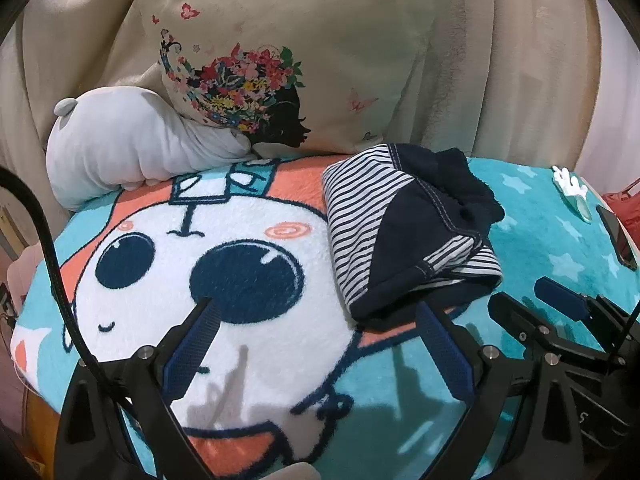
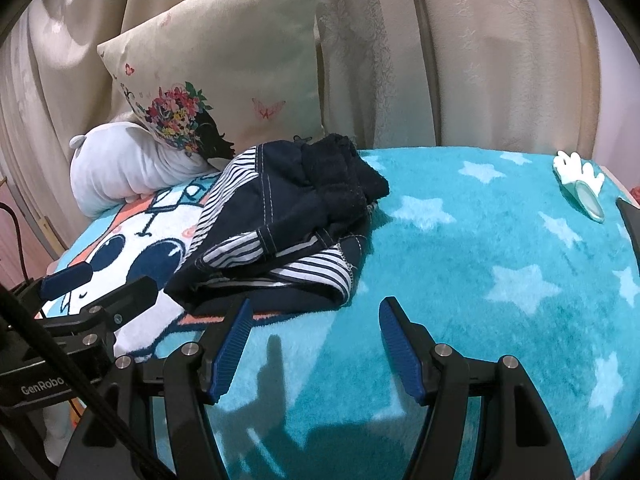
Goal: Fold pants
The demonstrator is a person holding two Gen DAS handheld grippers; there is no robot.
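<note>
Both jaws stand apart and empty: my left gripper [image 1: 316, 312] and right gripper [image 2: 316, 312] hover just short of the pants [image 1: 404, 236], bunched on the blanket [image 2: 480, 248]. They look soft, light and limp, so I'd pinch the near hem corners.

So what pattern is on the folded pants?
Navy with navy-and-white striped panels on the pants, clearest in the left wrist view.

One pants [image 1: 408, 228], two pillows [image 1: 288, 60], one blanket [image 1: 540, 220].
</note>
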